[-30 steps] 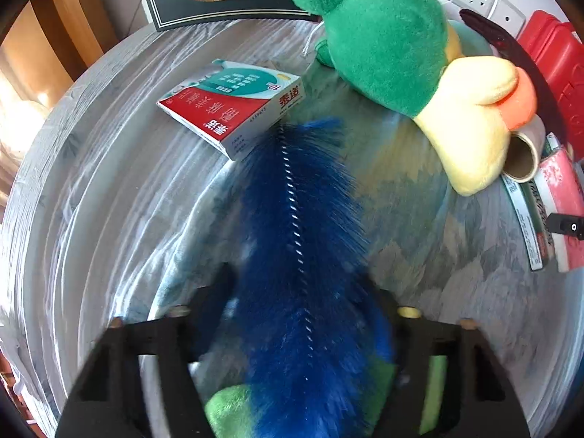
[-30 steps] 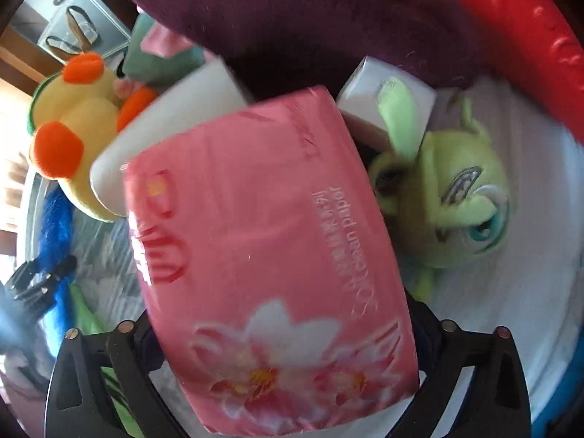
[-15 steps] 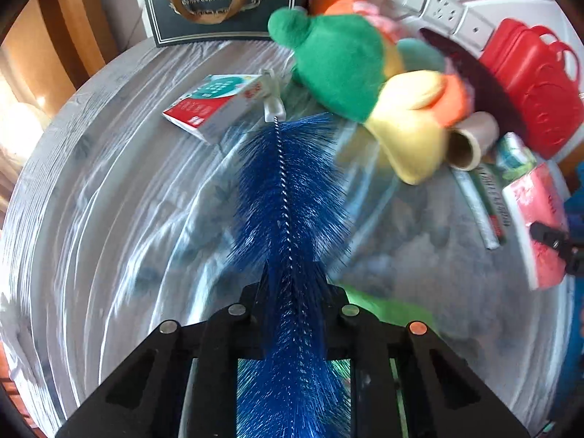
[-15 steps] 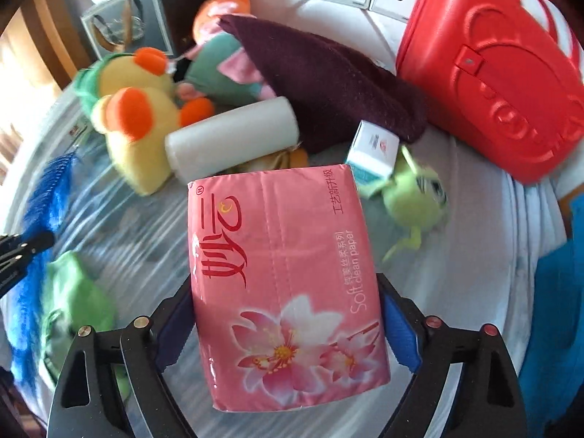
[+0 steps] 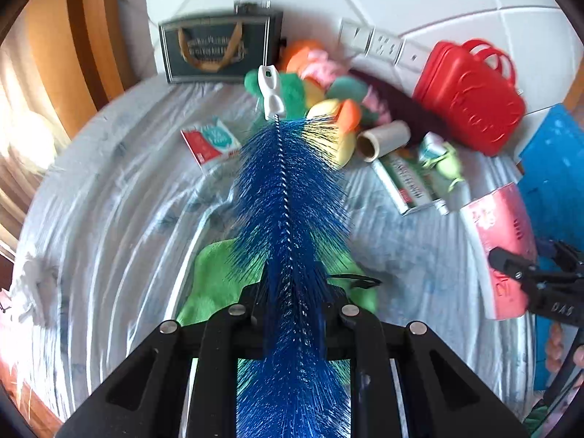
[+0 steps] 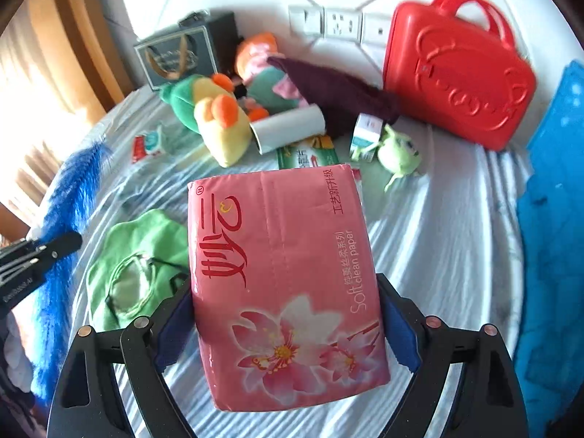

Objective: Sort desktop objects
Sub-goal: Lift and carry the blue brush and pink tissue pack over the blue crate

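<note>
My left gripper (image 5: 292, 303) is shut on a long blue bottle brush (image 5: 288, 197) with a white handle tip (image 5: 271, 91), held well above the table. The brush also shows in the right wrist view (image 6: 73, 189). My right gripper (image 6: 284, 306) is shut on a pink pack of tissue paper (image 6: 284, 266), also lifted above the table. The pack shows at the right of the left wrist view (image 5: 500, 241). A green cloth (image 6: 135, 266) lies on the white-covered table (image 6: 438, 241) below both grippers.
At the back lie a green and yellow plush duck (image 6: 211, 116), a cardboard roll (image 6: 288, 127), a dark purple cloth (image 6: 339, 95), a small green plush (image 6: 398, 149), several small boxes (image 5: 211, 142), a red case (image 6: 456, 73) and a dark gift bag (image 5: 215, 51). A blue bin (image 6: 554, 241) stands at the right.
Both grippers have risen and pulled back from the clutter, carrying the brush and the tissue pack. The whole table now shows below them.
</note>
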